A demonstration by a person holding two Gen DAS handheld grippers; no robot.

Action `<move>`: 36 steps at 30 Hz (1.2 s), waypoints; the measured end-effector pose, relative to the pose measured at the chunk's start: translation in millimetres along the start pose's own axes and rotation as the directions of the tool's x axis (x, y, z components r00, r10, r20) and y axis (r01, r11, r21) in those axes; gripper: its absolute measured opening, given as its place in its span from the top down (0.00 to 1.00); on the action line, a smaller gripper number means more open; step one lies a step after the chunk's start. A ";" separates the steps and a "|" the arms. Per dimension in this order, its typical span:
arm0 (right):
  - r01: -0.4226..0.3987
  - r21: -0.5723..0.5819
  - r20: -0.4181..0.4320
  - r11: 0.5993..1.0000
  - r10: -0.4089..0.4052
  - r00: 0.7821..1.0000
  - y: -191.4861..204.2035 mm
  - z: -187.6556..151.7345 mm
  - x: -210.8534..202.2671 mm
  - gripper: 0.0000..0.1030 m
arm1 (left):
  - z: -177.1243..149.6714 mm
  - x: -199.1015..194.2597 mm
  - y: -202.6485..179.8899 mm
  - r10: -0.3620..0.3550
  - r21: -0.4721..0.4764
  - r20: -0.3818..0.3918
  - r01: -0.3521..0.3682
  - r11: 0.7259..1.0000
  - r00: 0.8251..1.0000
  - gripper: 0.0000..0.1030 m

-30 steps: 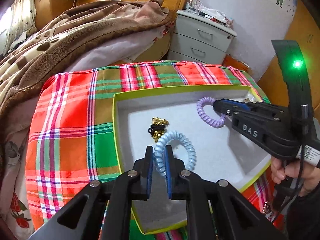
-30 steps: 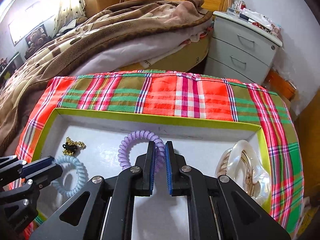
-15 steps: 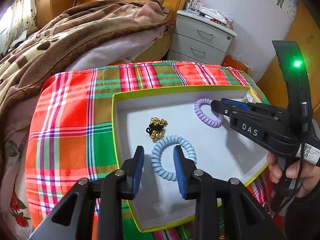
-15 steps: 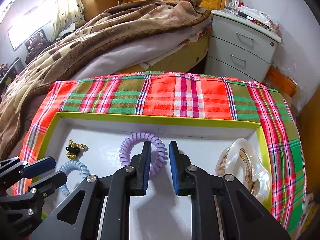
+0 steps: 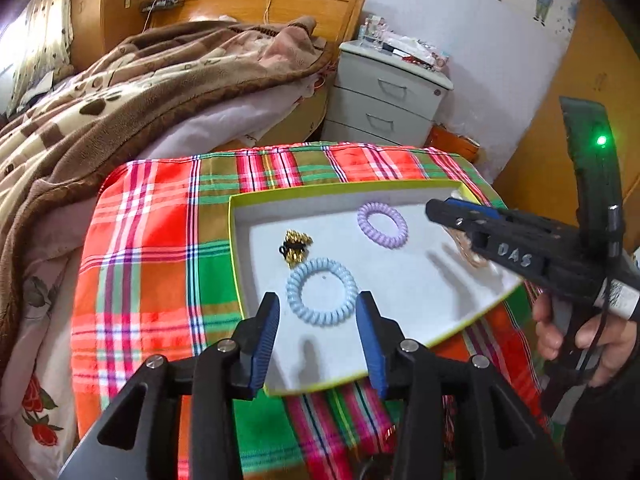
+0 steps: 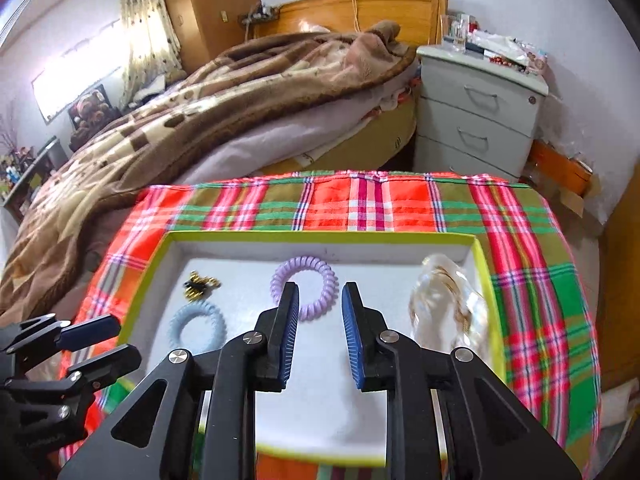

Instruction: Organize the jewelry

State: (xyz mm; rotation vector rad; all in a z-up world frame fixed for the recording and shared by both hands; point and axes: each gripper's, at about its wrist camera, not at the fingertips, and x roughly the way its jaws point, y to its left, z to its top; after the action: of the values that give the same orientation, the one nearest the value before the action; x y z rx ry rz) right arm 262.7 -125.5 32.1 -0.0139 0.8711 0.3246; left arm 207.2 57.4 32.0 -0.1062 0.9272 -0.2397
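Note:
A white tray with a lime-green rim (image 5: 236,256) (image 6: 138,304) lies on the plaid cloth. In it lie a light-blue spiral band (image 5: 322,292) (image 6: 198,326), a purple spiral band (image 5: 382,224) (image 6: 304,288), a small gold and black piece (image 5: 295,245) (image 6: 200,285) and a pearly clear clip (image 6: 448,304). My left gripper (image 5: 320,322) is open and empty, raised just behind the blue band. My right gripper (image 6: 319,308) is open and empty, raised just behind the purple band; in the left wrist view it shows at the right (image 5: 452,210).
The plaid cloth (image 5: 152,248) (image 6: 532,264) covers a small table. A bed with a brown blanket (image 5: 120,92) stands behind and to the left. A grey drawer unit (image 6: 476,120) stands at the back right. A hand (image 5: 560,320) holds the right gripper.
Both grippers opened and let go of their bands, then drew back and up. The blue and purple bands now lie flat in the tray.

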 end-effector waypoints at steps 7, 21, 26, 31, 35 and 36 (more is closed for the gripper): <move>-0.014 0.044 0.052 0.999 0.012 0.999 -17.1 -35.9 -47.8 0.58 | -32.0 -21.7 0.3 -0.019 -0.017 -0.007 0.019 1.000 1.000 0.59; -0.012 0.005 0.004 1.000 0.012 1.000 -24.8 -124.9 -86.0 0.58 | -87.4 -42.7 -3.8 -0.105 -0.076 -0.046 0.101 0.992 0.993 0.59; -0.034 -0.017 -0.016 0.999 0.034 0.999 -19.7 -144.6 -86.5 0.58 | -100.2 -38.2 -3.7 -0.136 -0.103 -0.076 0.128 0.986 0.988 0.59; -0.038 -0.041 -0.038 0.998 0.037 0.999 -14.0 -154.0 -82.0 0.58 | -110.6 -34.5 -4.1 -0.141 -0.121 -0.099 0.129 0.984 0.985 0.59; -0.027 -0.080 -0.055 0.996 0.023 0.998 -6.5 -157.7 -76.8 0.70 | -114.4 -33.6 -5.1 -0.134 -0.119 -0.108 0.121 0.986 0.985 0.59; -0.029 -0.084 -0.058 0.996 0.024 0.998 -5.7 -158.2 -76.2 0.72 | -115.0 -33.3 -5.2 -0.132 -0.120 -0.110 0.119 0.986 0.985 0.59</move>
State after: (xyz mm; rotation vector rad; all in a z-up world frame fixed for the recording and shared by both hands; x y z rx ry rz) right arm 100.3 -174.5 -13.5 -0.0911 0.9142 0.3872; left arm 94.9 62.1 -9.7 -0.2581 1.0528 -0.3131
